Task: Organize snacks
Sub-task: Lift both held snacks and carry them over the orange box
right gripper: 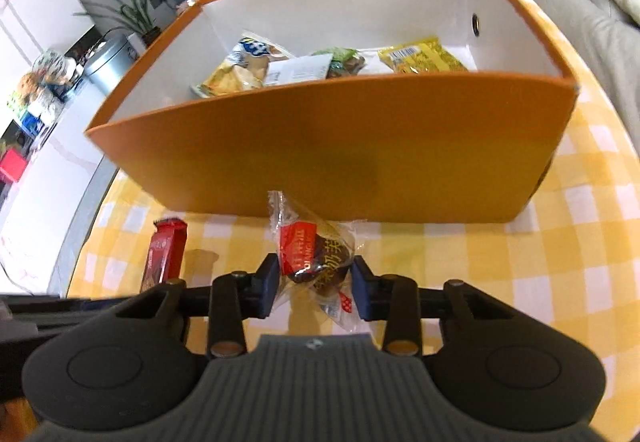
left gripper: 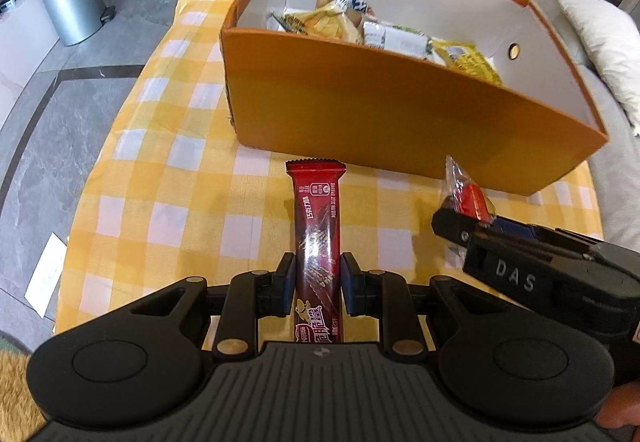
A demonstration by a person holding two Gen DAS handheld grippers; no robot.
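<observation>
Red wafer bar [left gripper: 318, 238]: lay just in front of the orange box [left gripper: 360, 110], on the near side of its front wall, its long axis pointing straight at that wall; its far crimped end stopped short of the box.
Left gripper [left gripper: 318, 282]: clenched on the bar's near half, a blue pad pressed to each long edge, so the bar ran out along the fingers toward the box.
Clear-wrapped sweet [right gripper: 314, 258]: sat just before the box's front wall, to the right of the bar, red label and dark filling showing through crinkled film; its twisted tail reached up against the wall.
Right gripper [right gripper: 316, 284]: pads met the wrapper on both sides, grasping the sweet; no earlier view, so only the grip itself could be told.
Orange box: open-topped, white inside, with several yellow and green packets [right gripper: 320, 64] already on its floor, behind the front wall.
Checked cloth [left gripper: 180, 178]: yellow and white, spread under the box and both snacks.
Deciding relation: both snacks lay below the box rim and on the near side of the wall, so each probably needed lifting over it; both hands looked about equally near.
Risk: the loose film could slip in the right pads.
</observation>
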